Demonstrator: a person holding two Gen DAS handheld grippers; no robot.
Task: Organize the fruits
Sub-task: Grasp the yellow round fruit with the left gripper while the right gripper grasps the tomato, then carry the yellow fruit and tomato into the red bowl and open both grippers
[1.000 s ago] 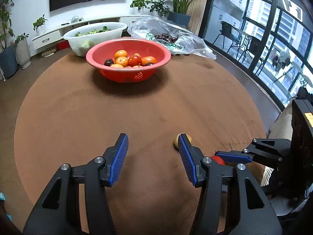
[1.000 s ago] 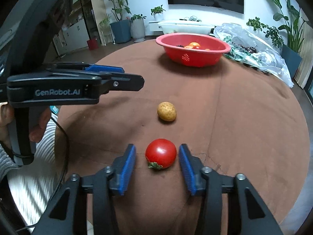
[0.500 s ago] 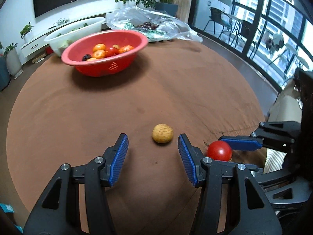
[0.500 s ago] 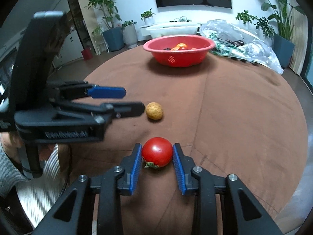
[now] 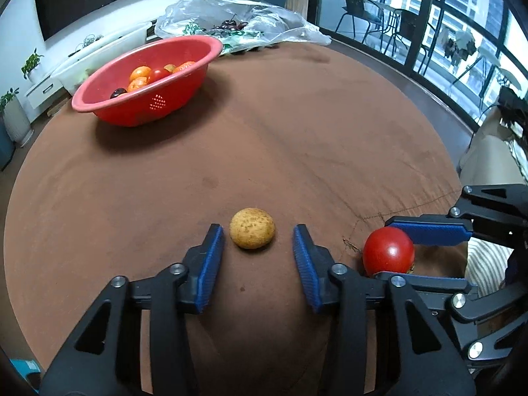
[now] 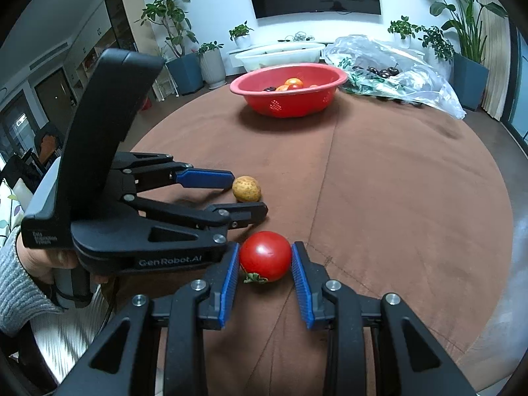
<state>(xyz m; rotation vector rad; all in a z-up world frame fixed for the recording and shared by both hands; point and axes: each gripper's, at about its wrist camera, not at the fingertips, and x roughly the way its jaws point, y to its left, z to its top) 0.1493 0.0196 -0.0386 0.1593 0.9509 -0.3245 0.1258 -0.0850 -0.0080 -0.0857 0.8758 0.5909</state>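
A: Where the right tool sits nearest, its pads are clamped on the tomato, low on the brown table.

B: And the left tool?

A: Closing around the speckled yellow fruit, pads not yet touching.

B: Farther off?

A: At eleven o'clock, the red basket holds oranges, a tomato and a dark fruit; at twelve, a plastic bag holds cherries.

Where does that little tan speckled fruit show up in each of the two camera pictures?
Left wrist view: the tan fruit sits low in the middle, between the left gripper's closing jaws, not yet pinched.
Right wrist view: it lies left of centre, beyond the red tomato.
Shared landmark: the red basin at the table's far side.
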